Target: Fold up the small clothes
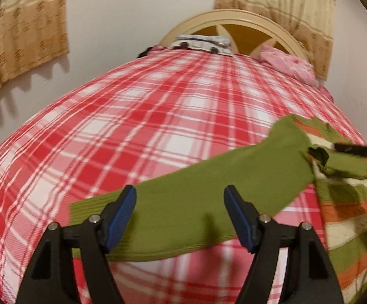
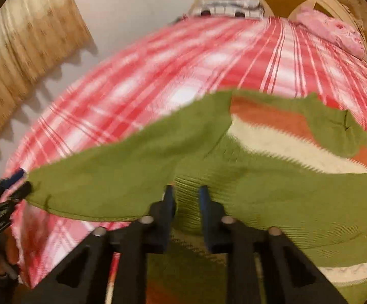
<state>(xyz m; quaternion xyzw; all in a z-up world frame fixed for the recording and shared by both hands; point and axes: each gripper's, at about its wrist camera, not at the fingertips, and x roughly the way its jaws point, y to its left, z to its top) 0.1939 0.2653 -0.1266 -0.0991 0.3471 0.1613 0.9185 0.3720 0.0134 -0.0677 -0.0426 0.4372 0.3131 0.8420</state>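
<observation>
Sweater: I see a small knitted sweater (image 2: 279,152), olive green with orange and cream stripes, lying on the near right part of the bed; one plain green sleeve (image 1: 196,197) stretches out to the left across the bedspread.
Left gripper: my left gripper (image 1: 180,215) hangs just above the sleeve with its blue pads wide apart, nothing pressed between them.
Right gripper: my right gripper (image 2: 187,200) has its jaws drawn close together at the ribbed green edge of the sweater; motion blur keeps me from telling whether the pads actually pinch the knit.
Bedspread: red, pink and white plaid bedspread (image 1: 132,116) covers the whole bed, bare to the left and far side of the sweater.
Far end: cream arched headboard (image 1: 234,17), a grey-and-white patterned pillow (image 1: 203,43) against it, and a pink bundle of cloth (image 1: 290,65) at far right.
Walls: tan patterned curtains (image 1: 23,38) hang left and right of the headboard.
Obstruction: nothing lies between the grippers and the sweater.
</observation>
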